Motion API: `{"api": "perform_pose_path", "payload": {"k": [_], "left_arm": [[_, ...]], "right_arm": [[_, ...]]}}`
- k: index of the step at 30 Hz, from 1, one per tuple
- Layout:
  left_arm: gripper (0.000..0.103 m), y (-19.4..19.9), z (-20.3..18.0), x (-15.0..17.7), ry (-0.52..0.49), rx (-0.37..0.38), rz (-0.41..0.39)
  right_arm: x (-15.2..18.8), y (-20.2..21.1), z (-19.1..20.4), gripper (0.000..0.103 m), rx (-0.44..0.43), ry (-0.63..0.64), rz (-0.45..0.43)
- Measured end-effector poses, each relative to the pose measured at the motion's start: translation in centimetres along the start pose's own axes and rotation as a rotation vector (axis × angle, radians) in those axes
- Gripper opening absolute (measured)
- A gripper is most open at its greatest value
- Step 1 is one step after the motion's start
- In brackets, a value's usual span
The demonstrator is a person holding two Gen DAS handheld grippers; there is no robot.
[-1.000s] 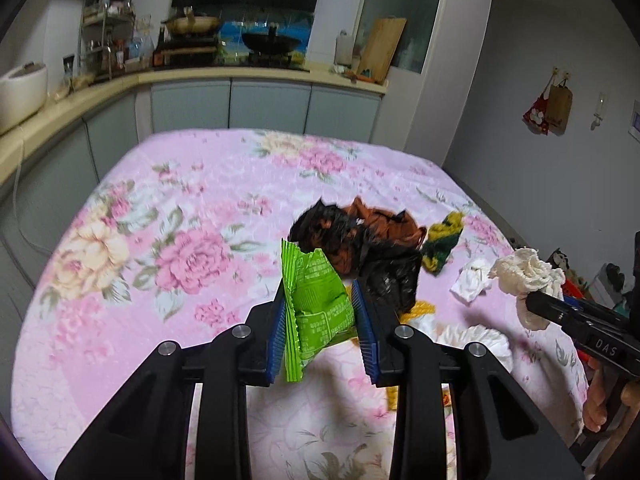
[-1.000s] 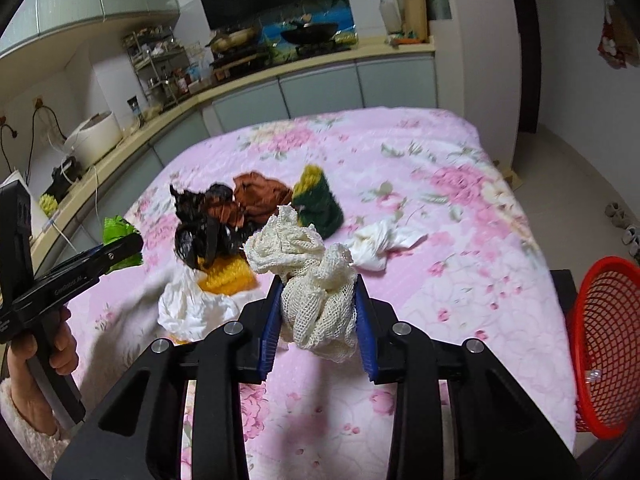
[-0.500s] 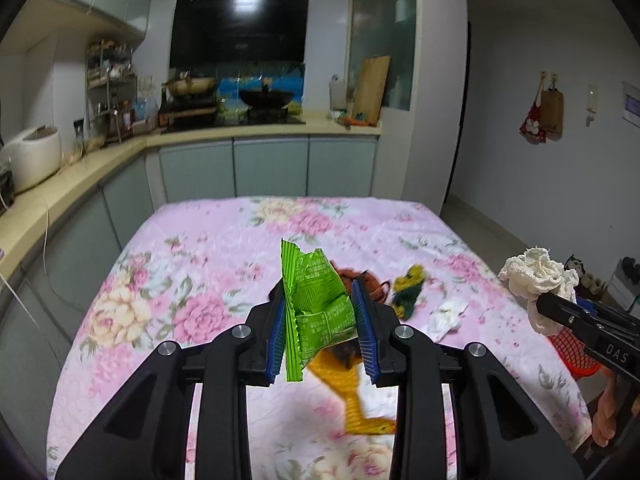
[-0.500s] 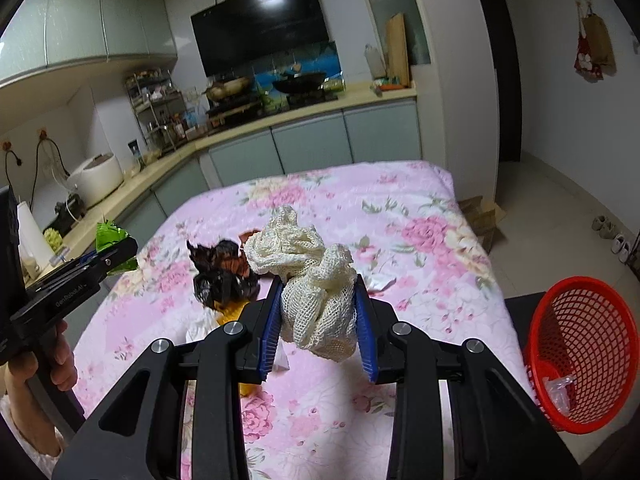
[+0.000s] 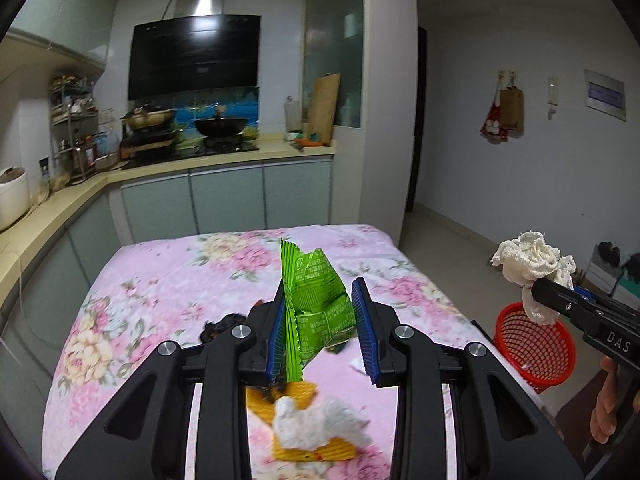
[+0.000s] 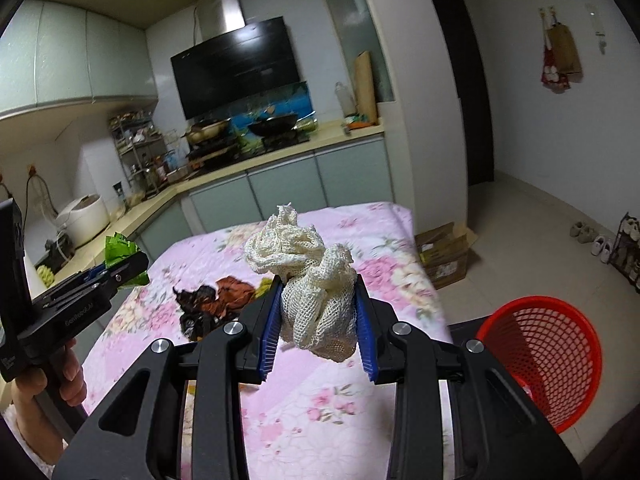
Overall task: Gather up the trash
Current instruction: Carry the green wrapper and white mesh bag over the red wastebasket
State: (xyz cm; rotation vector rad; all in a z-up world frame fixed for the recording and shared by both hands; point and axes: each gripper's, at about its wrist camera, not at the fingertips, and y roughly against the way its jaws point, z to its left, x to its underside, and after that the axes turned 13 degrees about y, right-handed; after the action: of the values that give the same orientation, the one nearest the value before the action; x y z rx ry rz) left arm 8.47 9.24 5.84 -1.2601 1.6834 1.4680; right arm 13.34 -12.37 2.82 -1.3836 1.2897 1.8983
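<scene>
A table draped in a pink floral cloth point(image 6: 328, 412) fills the room's middle. Off its right edge, on the floor, stands a round red plastic mesh basket point(image 6: 548, 360). Crumpled black and rust-brown wrappers point(image 6: 212, 300) lie toward the cloth's left side; a white tissue wad point(image 5: 320, 424) rests on a ribbed yellow packet point(image 5: 312, 450) by the near edge. The right gripper point(image 6: 318, 328) clamps a cream open-weave net bundle point(image 6: 316, 304). The left gripper point(image 5: 322, 332) pinches a creased green foil wrapper point(image 5: 314, 308).
</scene>
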Motion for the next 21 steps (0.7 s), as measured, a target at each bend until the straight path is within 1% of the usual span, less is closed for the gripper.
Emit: {"api": "perform_pose_path", "payload": {"k": [7, 14, 21], "left_arm": [[0.03, -0.5, -2.4, 0.0, -0.027, 0.047, 0.003], [0.03, -1.7, -5.0, 0.5, -0.051, 0.099, 0.025], [0.03, -3.0, -8.4, 1.2, -0.082, 0.176, 0.053]], "right_arm": [[0.2, 1.3, -1.9, 0.032, 0.059, -0.026, -0.015], [1.0, 2.2, -3.9, 0.032, 0.123, -0.058, -0.01], [1.9, 3.5, -6.1, 0.033, 0.192, -0.09, -0.005]]}}
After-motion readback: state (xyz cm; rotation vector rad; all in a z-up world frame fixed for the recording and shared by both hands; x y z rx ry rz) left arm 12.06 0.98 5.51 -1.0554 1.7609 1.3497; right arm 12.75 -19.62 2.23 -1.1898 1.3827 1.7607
